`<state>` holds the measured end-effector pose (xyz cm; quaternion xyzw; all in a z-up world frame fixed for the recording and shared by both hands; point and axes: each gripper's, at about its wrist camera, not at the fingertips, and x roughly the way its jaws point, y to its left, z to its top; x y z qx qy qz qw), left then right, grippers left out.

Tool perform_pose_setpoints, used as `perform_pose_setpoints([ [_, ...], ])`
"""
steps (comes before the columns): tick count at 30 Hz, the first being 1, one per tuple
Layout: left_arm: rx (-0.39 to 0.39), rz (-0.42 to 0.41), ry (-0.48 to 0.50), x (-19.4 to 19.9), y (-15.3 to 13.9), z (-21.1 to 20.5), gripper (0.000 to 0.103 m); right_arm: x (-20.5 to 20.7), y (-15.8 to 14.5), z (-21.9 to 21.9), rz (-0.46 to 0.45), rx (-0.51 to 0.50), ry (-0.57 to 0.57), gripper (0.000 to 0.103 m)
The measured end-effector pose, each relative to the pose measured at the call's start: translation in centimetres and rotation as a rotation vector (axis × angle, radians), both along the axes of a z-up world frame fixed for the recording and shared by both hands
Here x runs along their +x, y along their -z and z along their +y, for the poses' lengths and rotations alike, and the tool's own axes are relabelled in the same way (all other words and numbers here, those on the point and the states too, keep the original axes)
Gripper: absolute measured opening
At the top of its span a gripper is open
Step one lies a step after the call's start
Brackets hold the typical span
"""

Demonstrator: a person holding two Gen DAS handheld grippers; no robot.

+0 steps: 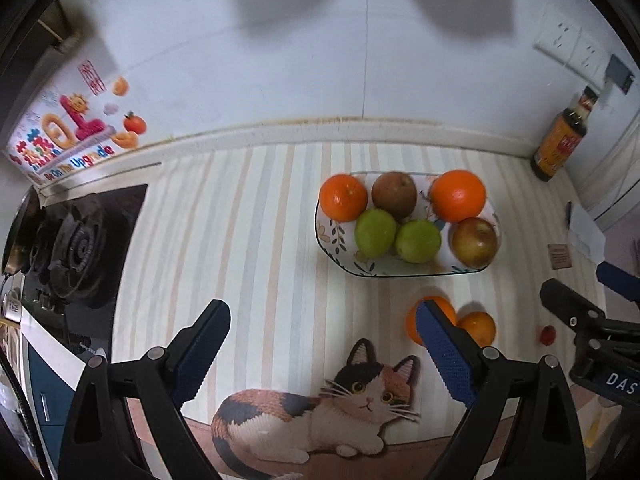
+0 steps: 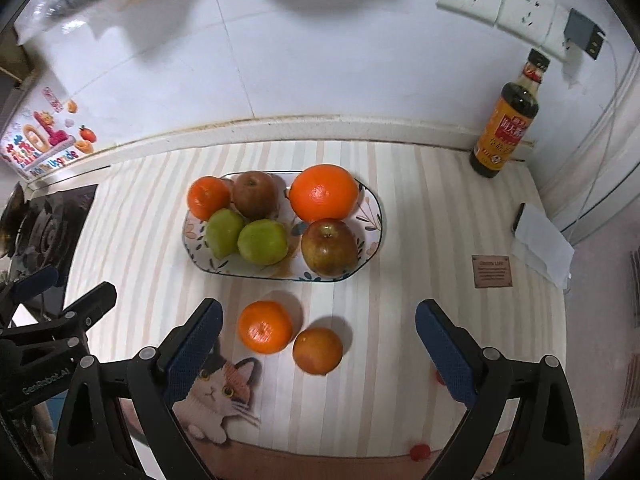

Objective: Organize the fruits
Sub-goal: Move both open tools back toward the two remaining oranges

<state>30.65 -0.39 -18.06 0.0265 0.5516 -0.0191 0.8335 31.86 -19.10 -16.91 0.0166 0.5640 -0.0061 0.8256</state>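
An oval floral plate (image 2: 372, 216) (image 1: 328, 240) on the striped mat holds two oranges, two green fruits (image 2: 262, 242) and two brownish apples (image 2: 329, 246). Two loose oranges lie on the mat in front of it: one on the left (image 2: 265, 326) (image 1: 440, 308) and a duller one on the right (image 2: 318, 350) (image 1: 477, 327). My right gripper (image 2: 318, 344) is open, above and just short of these two oranges. My left gripper (image 1: 320, 344) is open and empty over the mat; its right finger hides part of the left orange. The right gripper also shows in the left wrist view (image 1: 588, 308).
A gas stove (image 1: 76, 244) stands at the left. A sauce bottle (image 2: 506, 120) stands at the back right by the wall. A folded white cloth (image 2: 542, 244) and a small brown label (image 2: 491, 271) lie at the right. Small red fruits (image 2: 419, 452) (image 1: 547, 334) lie near the mat's front edge.
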Motion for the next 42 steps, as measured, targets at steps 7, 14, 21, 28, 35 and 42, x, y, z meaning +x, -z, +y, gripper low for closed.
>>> perform_pose_setpoints([
  [7, -0.001, -0.081, 0.003, -2.8, -3.6, 0.1, 0.095, -2.7, -3.5, 0.2, -0.072, 0.013, -0.004, 0.099],
  [14, -0.016, -0.116, -0.015, -3.9, -5.1, 0.4, 0.095, -4.4, -6.3, 0.1, -0.123, 0.032, -0.002, 0.099],
  [21, -0.022, -0.111, -0.026, -3.3, -5.0, 0.0, 0.095, -4.2, -6.3, -0.3, -0.117, 0.063, 0.015, 0.099],
  [28, -0.009, 0.008, -0.03, -0.4, -0.4, -0.8, 0.102, -1.8, -0.6, -1.9, 0.007, 0.136, 0.044, 0.099],
  [35, 0.031, 0.182, -0.045, 2.3, 7.5, -1.5, 0.102, 0.6, 10.9, -3.2, 0.256, 0.289, 0.084, 0.099],
  [42, -0.044, 0.318, -0.042, 3.9, 11.6, -2.5, 0.102, 0.9, 18.0, -3.5, 0.363, 0.42, 0.132, 0.085],
])
